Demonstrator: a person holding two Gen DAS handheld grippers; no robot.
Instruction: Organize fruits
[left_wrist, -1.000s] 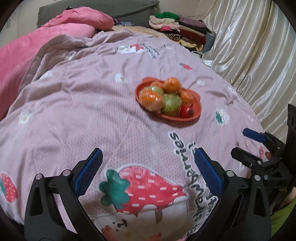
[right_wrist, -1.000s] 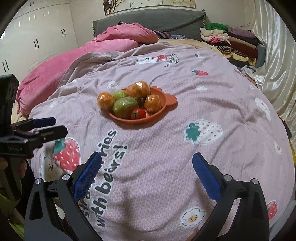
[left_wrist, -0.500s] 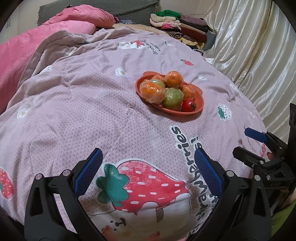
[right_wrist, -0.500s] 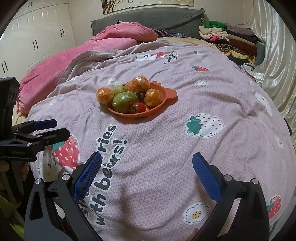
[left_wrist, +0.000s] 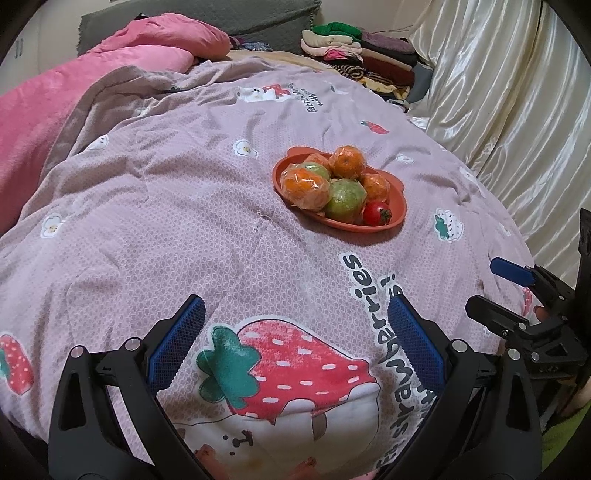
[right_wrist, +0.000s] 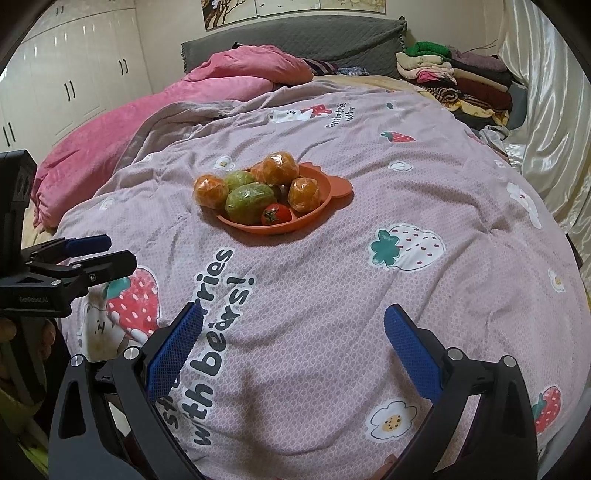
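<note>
Fruits (left_wrist: 334, 184) fill the plate (left_wrist: 399, 206); both grippers, left (left_wrist: 295, 332) and right (right_wrist: 291, 334), hover spread, empty.

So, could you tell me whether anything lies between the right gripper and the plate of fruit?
Nothing visible does. Only bare quilt lies between the open right gripper and the orange plate; the left gripper sits off to the side.
</note>
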